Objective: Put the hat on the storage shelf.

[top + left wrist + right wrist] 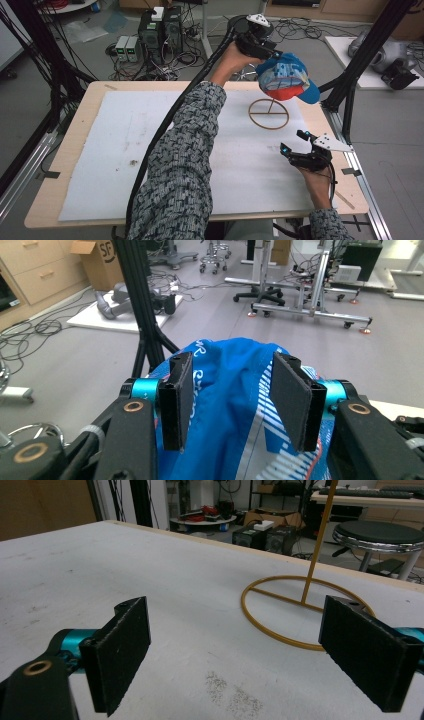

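Note:
A blue cap with a red brim [286, 77] sits on top of a thin yellow wire stand, whose ring base [269, 114] rests on the white mat at the back right. My left gripper [267, 55] is held high behind the cap. In the left gripper view its jaws [232, 365] stand apart on either side of the cap's blue crown [225, 410], and the pads do not press on it. My right gripper [294, 142] hovers low over the mat in front of the stand, open and empty [240, 630], facing the stand's rod [316, 545].
A white foam mat [125, 150] covers most of the wooden table [75, 145]. Black frame posts [350, 85] rise at the table's right edge. The left gripper's thick cable [165, 125] runs along the sleeve over the mat. Computers [160, 30] and wires lie on the floor behind.

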The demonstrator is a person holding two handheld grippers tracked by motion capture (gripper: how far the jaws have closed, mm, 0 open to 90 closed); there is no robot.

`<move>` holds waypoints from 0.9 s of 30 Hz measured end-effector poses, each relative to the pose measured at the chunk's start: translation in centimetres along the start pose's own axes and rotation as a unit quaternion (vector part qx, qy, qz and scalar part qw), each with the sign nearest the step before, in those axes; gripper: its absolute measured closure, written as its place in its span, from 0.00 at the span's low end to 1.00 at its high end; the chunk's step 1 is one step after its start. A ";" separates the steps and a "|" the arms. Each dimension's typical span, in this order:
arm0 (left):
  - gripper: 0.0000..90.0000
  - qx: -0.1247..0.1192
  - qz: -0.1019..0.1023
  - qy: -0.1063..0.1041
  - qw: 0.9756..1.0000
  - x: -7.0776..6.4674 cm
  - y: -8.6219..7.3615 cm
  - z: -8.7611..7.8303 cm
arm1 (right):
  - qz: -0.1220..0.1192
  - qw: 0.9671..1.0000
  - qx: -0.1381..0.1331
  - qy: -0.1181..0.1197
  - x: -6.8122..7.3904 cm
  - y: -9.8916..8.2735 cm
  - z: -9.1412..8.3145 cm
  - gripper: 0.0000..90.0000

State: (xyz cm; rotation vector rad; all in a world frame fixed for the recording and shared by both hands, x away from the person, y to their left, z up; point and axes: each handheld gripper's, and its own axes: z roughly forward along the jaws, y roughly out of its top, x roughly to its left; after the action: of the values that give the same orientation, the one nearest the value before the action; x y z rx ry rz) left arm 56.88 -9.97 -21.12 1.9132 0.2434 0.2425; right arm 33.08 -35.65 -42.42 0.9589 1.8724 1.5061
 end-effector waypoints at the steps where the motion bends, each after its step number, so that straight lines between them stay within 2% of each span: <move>1: 0.58 0.001 0.001 0.001 1.000 0.0 0.1 -0.3 | 0.002 1.000 0.001 0.001 0.0 0.0 0.0 0.14; 5: 0.58 0.008 0.000 0.011 1.000 0.0 0.6 -1.5 | 0.000 1.000 0.000 0.002 0.0 0.0 0.1 0.14; 10: 0.57 0.006 -0.003 0.021 1.000 0.1 1.0 -3.3 | -0.001 1.000 0.000 0.003 0.2 0.1 0.3 0.14; 12: 0.56 0.000 -0.007 0.028 1.000 0.2 1.0 -4.0 | -0.002 1.000 -0.002 0.004 0.1 0.1 0.3 0.14; 14: 0.56 -0.024 -0.001 0.053 0.998 0.0 0.6 -5.1 | 0.001 1.000 -0.006 0.005 0.1 0.1 0.3 0.14; 18: 0.53 -0.003 -0.016 0.048 0.999 0.3 0.2 -6.7 | 0.005 1.000 -0.007 0.006 0.1 0.1 0.3 0.14; 22: 0.48 0.014 -0.010 0.055 0.998 0.1 0.3 -8.1 | 0.002 1.000 -0.009 0.007 0.2 0.2 0.6 0.14; 23: 0.48 0.011 -0.007 0.060 0.998 0.0 0.4 -8.6 | 0.002 1.000 -0.008 0.007 0.2 0.2 0.6 0.14; 25: 0.46 -0.007 0.003 0.086 0.996 -0.3 0.3 -9.9 | 0.003 1.000 -0.007 0.008 0.2 0.2 0.7 0.14; 27: 0.45 -0.012 0.003 0.094 0.996 -0.4 0.0 -10.7 | 0.001 1.000 -0.010 0.008 0.2 0.3 0.8 0.14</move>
State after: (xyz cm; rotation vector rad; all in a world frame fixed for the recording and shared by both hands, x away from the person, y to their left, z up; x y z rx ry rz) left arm 53.45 -0.48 -17.42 1.8679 0.3590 0.4275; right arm 33.59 -35.00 -42.34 0.9432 1.8636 1.5356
